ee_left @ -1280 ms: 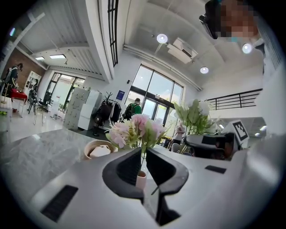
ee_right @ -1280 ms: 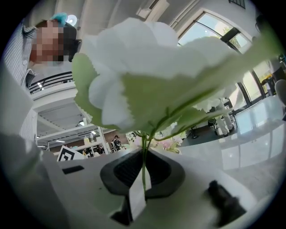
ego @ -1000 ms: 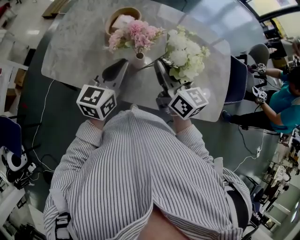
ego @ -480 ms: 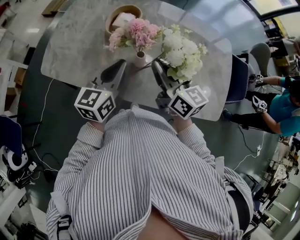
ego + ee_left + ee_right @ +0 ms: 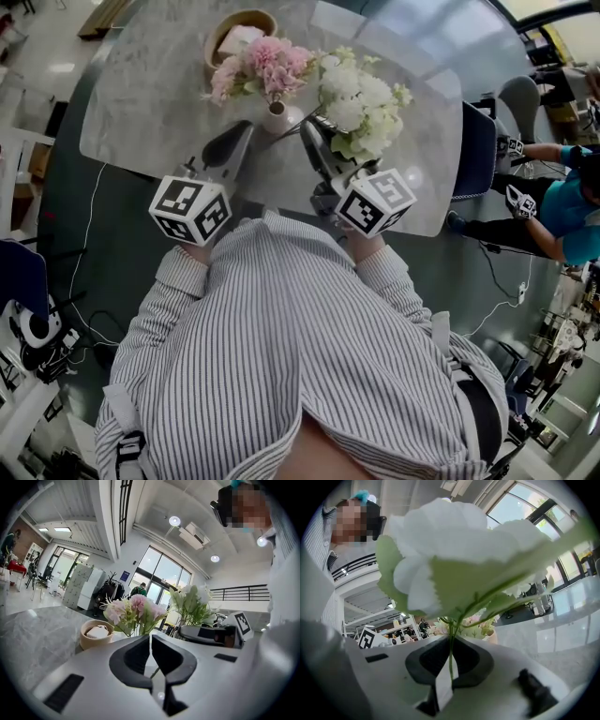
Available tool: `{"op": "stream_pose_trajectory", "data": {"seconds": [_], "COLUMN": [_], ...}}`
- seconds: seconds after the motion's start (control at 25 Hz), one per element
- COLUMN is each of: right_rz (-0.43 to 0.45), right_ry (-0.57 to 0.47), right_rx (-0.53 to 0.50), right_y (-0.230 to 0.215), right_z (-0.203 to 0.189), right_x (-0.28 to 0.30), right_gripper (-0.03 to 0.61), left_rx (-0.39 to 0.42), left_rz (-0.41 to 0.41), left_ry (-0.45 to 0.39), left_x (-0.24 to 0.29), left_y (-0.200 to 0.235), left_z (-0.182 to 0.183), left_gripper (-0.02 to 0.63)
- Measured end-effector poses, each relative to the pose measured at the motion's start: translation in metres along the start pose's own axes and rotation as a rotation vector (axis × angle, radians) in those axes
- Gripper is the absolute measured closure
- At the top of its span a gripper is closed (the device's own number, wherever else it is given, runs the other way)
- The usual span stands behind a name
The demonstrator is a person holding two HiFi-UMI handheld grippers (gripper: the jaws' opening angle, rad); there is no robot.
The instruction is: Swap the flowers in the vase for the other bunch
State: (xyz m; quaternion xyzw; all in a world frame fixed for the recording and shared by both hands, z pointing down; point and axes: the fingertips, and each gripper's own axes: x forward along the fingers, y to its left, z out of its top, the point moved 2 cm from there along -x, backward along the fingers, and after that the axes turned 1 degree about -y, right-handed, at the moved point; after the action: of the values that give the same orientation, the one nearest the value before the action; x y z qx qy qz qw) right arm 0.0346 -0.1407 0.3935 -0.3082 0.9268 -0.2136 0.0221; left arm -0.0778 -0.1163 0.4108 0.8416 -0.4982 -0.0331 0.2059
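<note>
Pink flowers [image 5: 261, 67] stand in a small white vase [image 5: 275, 116] on the marble table [image 5: 141, 103]. My left gripper [image 5: 249, 128] reaches in beside the vase from the left. In the left gripper view its jaws [image 5: 150, 639] are shut, with a thin green stem [image 5: 154, 672] caught in the slit below the pink blooms [image 5: 135, 613]; the vase is hidden behind them. My right gripper [image 5: 310, 132] is shut on the stem of the white bunch [image 5: 361, 105], held upright just right of the vase. White petals [image 5: 454, 550] fill the right gripper view above the gripper [image 5: 450, 641].
A tan bowl [image 5: 239, 23] holding something white sits behind the vase at the table's far edge. A blue chair [image 5: 476, 155] stands at the table's right end, and a seated person [image 5: 562, 206] is beyond it. Cables run over the floor at left.
The left gripper's jaws look a little narrower than a second ago. Both grippers, the vase and both bunches stay where they were.
</note>
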Motion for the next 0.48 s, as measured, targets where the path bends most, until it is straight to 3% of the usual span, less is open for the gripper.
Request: {"op": "stream_pose_trajectory", "data": {"seconds": [0.48], "right_rz": [-0.006], "right_ry": [0.001], "right_rx": [-0.008], "right_y": [-0.0011], "right_z": [-0.0006], "right_x": [-0.0054], "right_gripper": [0.551], "left_rx": [-0.020], "left_rz": [-0.005], "left_ry": [-0.001], "left_x": [0.0017], "left_y": [-0.0029], "left_z": [-0.0021], "left_gripper": [0.591]}}
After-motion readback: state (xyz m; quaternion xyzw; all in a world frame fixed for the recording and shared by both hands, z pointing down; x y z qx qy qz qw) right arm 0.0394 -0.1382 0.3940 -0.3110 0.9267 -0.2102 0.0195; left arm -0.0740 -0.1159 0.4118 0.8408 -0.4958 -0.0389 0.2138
